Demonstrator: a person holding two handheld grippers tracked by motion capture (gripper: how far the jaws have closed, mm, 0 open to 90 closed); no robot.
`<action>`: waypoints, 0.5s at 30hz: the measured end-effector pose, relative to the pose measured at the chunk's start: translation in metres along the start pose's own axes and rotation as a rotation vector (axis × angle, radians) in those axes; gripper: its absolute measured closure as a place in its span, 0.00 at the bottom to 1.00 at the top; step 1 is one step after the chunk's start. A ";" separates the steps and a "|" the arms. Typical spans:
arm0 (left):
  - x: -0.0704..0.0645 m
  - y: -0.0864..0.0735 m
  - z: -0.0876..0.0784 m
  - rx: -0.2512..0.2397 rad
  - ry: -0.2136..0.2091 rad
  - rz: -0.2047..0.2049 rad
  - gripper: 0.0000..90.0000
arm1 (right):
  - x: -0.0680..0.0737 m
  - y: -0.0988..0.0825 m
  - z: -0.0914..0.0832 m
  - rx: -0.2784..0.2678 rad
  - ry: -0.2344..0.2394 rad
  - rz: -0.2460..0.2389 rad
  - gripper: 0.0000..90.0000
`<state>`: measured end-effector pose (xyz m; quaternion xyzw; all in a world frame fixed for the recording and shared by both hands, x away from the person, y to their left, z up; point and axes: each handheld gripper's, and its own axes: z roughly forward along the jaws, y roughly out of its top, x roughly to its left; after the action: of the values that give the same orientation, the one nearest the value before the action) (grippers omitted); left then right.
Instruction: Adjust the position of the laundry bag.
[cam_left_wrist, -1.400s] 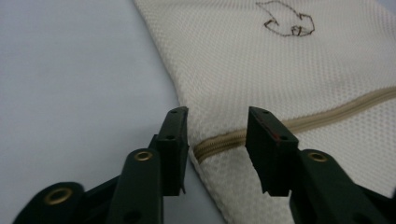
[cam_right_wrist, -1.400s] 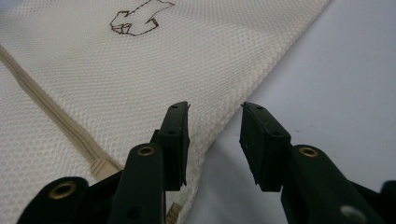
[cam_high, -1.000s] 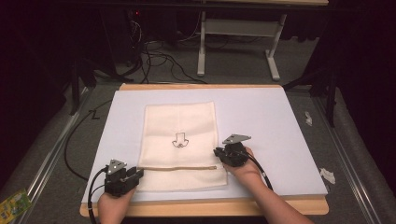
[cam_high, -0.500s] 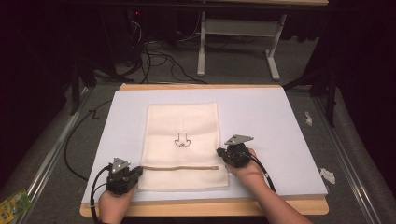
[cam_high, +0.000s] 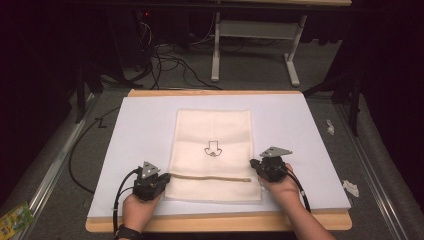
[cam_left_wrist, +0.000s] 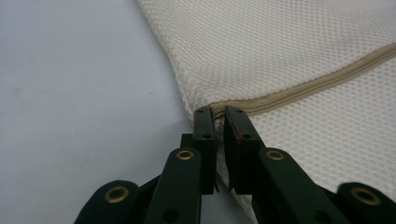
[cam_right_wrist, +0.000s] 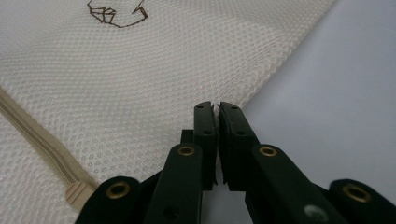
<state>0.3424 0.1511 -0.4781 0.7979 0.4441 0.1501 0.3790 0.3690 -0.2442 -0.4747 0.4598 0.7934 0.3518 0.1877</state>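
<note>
Our cream mesh zippered laundry bag (cam_high: 213, 152) lies flat, long axis running away from us, tan zipper (cam_high: 209, 177) crosswise. Left gripper (cam_left_wrist: 219, 122) has just pinched its zipper end; right gripper (cam_right_wrist: 216, 116) pinches its edge.

Both forearms lay low at the near edge; the left gripper (cam_high: 161, 176) had just been closing, the right gripper (cam_high: 256, 165) sat clamped (jaws pointing inward).

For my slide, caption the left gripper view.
Left gripper pinches the edge of a cream mesh bag at the end of its zip.
</note>
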 end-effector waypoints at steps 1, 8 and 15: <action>-0.003 0.002 0.002 0.001 -0.009 0.011 0.93 | -0.004 -0.002 -0.002 -0.002 -0.008 0.010 0.97; -0.024 0.011 0.014 0.005 -0.071 0.059 0.93 | -0.027 -0.015 -0.016 -0.012 -0.056 0.065 0.96; -0.033 0.009 0.013 -0.001 -0.069 0.089 0.93 | -0.036 -0.015 -0.016 -0.020 -0.069 0.082 0.96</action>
<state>0.3367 0.1154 -0.4765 0.8214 0.3949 0.1391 0.3874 0.3687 -0.2866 -0.4758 0.5019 0.7635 0.3510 0.2047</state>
